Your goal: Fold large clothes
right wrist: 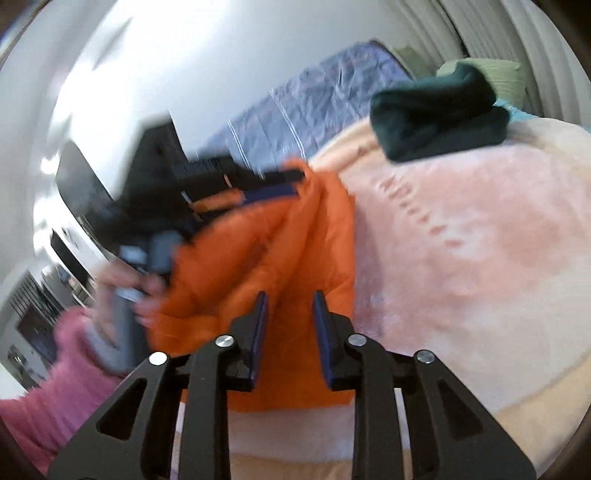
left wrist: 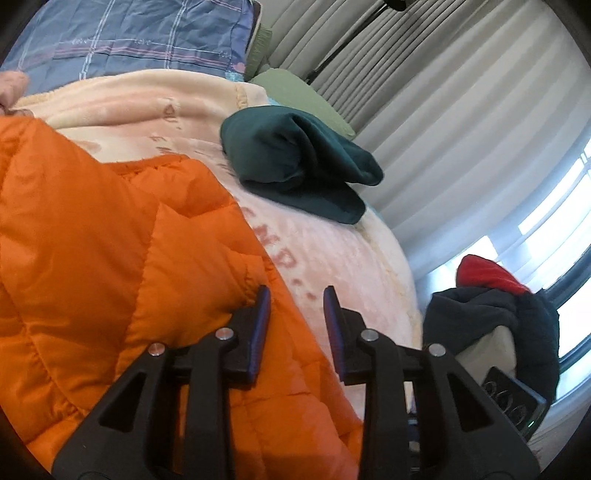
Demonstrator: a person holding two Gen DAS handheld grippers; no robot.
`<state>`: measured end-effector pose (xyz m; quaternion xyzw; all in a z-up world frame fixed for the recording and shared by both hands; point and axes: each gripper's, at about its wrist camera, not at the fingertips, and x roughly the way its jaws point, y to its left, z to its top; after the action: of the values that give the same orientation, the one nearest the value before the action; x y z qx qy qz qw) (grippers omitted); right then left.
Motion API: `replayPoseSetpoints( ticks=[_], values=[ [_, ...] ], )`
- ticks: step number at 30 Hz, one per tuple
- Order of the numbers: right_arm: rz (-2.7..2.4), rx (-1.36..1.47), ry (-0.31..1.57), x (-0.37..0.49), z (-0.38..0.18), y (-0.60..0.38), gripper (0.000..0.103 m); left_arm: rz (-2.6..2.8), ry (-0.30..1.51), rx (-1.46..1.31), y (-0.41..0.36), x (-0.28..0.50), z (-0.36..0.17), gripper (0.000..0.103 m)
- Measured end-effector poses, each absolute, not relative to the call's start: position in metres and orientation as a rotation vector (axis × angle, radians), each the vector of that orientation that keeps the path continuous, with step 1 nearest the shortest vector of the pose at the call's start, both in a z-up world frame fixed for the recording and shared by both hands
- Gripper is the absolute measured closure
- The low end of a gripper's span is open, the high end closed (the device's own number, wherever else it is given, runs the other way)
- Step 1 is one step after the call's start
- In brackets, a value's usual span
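Note:
An orange quilted jacket (left wrist: 110,258) lies spread on the pale pink blanket (left wrist: 332,251) that covers the bed. My left gripper (left wrist: 296,299) hovers over the jacket's right edge. Its jaws are open and nothing is between the pads. In the right wrist view the jacket (right wrist: 266,258) lies straight ahead. My right gripper (right wrist: 290,301) stands open just above its near part and holds nothing. The left gripper (right wrist: 288,182) shows there as a blur at the jacket's far edge, with a hand (right wrist: 122,284) and a pink sleeve (right wrist: 55,369) behind it.
A folded dark green garment (left wrist: 295,166) rests on the blanket beyond the jacket. A blue checked quilt (left wrist: 129,33) and a green pillow (left wrist: 295,92) lie at the head. Dark and red clothes (left wrist: 491,306) are heaped beside the bed, by the curtains (left wrist: 443,92).

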<state>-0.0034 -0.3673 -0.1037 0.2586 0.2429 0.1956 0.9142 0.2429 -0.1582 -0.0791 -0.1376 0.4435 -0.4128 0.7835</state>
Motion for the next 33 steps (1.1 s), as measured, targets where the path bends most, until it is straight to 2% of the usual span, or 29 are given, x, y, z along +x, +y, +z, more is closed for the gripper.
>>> replayPoseSetpoints(
  ticks=[2,3,4,7,10,11,14,15,16,18,22,24,27,28,29,31,33],
  values=[
    [0.462,0.585,0.493,-0.011,-0.098,-0.367,0.041,-0.905,0.959,-0.3,-0.162,0.243,-0.08,0.073],
    [0.486,0.579,0.519,-0.008,-0.097,-0.359,0.036,-0.912,0.963,-0.297,-0.166,0.243,-0.082,0.073],
    [0.493,0.551,0.556,-0.004,-0.097,-0.348,0.032,-0.915,0.966,-0.294,-0.169,0.243,-0.082,0.073],
    [0.453,0.508,0.63,0.006,-0.106,-0.325,0.033,-0.928,0.972,-0.269,-0.179,0.242,-0.083,0.073],
    [0.438,0.563,0.644,0.024,-0.118,-0.322,0.085,-0.936,0.967,-0.279,-0.176,0.243,-0.083,0.073],
    [0.427,0.578,0.631,0.025,-0.118,-0.326,0.092,-0.932,0.964,-0.282,-0.173,0.243,-0.082,0.073],
    [0.336,0.549,0.527,0.0,-0.107,-0.34,0.096,-0.912,0.928,-0.274,-0.152,0.242,-0.062,0.073],
    [0.315,0.542,0.507,-0.003,-0.105,-0.345,0.096,-0.898,0.871,-0.254,-0.139,0.239,-0.048,0.068],
    [0.302,0.542,0.501,-0.004,-0.105,-0.349,0.096,-0.874,0.82,-0.233,-0.129,0.236,-0.038,0.059],
    [0.284,0.562,0.541,0.005,-0.117,-0.356,0.096,-0.815,0.732,-0.19,-0.109,0.232,-0.021,0.053],
    [0.239,0.539,0.615,0.012,-0.143,-0.345,0.096,-0.761,0.782,-0.165,-0.089,0.245,-0.038,0.053],
    [0.233,0.509,0.619,0.009,-0.142,-0.338,0.094,-0.74,0.825,-0.081,-0.102,0.25,-0.061,0.053],
    [0.2,0.411,0.634,0.005,-0.134,-0.329,0.085,-0.699,0.796,0.063,-0.129,0.245,-0.078,0.053],
    [0.18,0.374,0.627,0.003,-0.13,-0.329,0.077,-0.692,0.791,0.114,-0.141,0.243,-0.082,0.052],
    [0.154,0.343,0.613,0.001,-0.125,-0.33,0.065,-0.68,0.785,0.162,-0.151,0.241,-0.084,0.052],
    [0.108,0.296,0.551,-0.008,-0.108,-0.333,0.054,-0.655,0.776,0.246,-0.162,0.238,-0.09,0.052],
    [0.121,0.273,0.487,-0.014,-0.091,-0.333,0.054,-0.65,0.774,0.277,-0.17,0.238,-0.094,0.052]
  ],
)
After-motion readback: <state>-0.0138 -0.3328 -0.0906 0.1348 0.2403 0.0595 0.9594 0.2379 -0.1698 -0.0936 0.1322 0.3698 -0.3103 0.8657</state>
